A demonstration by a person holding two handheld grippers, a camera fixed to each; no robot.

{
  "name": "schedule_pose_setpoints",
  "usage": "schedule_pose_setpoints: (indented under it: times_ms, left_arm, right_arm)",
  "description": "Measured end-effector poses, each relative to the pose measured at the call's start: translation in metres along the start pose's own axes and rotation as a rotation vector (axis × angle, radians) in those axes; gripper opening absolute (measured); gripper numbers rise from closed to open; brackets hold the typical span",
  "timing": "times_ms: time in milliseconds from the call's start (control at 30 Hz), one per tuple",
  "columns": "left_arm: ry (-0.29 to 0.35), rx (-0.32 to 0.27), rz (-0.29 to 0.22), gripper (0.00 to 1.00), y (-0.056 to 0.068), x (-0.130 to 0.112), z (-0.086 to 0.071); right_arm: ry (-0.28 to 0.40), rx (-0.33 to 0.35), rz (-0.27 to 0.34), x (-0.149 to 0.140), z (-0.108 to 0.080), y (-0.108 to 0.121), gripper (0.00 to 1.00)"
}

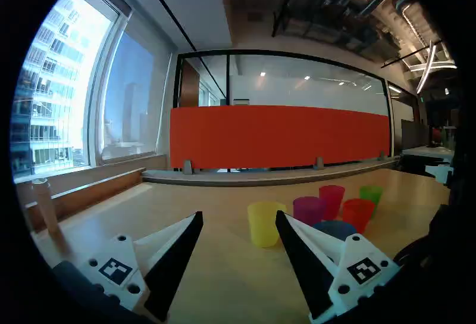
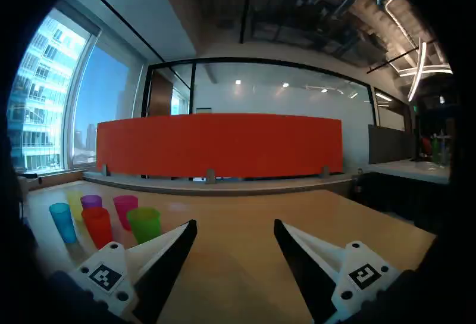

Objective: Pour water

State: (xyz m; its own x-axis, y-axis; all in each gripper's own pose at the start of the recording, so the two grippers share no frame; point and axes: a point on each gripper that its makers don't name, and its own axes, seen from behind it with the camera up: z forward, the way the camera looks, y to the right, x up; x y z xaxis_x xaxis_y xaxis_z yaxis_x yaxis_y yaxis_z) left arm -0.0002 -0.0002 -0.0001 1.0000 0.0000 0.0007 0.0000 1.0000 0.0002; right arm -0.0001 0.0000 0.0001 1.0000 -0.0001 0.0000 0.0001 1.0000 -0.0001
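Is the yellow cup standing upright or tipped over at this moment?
Upright: the yellow cup stands on its base on the table, rim facing up. Contents cannot be told.

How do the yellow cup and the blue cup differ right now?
Colour: the yellow cup is pale yellow, the blue cup light blue. In the left gripper view the yellow cup stands clear between the fingers, while the blue cup is partly hidden behind one finger. Both stand upright, mouth up, on the wooden table.

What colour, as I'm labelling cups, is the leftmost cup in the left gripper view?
Yellow. The yellow cup shows best in the left gripper view.
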Motion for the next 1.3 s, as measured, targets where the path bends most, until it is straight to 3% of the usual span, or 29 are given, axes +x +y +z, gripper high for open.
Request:
schedule_pose_setpoints:
  times_ms: [200,433,700,1300]
  left_arm:
    - [-0.010,0.008,0.012,0.90,-0.003,-0.001,0.001]
    - [0.007,0.008,0.025,0.90,-0.005,0.024,0.001]
    - [-0.029,-0.027,-0.003,0.90,-0.003,0.049,0.002]
    - [-0.036,-0.076,-0.012,0.90,-0.007,0.136,0.017]
  right_arm:
    - [-0.009,-0.002,0.000,-0.002,0.001,0.000,1.00]
    - [-0.021,0.017,0.003,0.009,0.001,-0.004,1.00]
    - [-0.024,0.053,0.003,0.047,0.003,-0.009,1.00]
    - [-0.040,0.112,-0.014,0.139,0.013,-0.014,1.00]
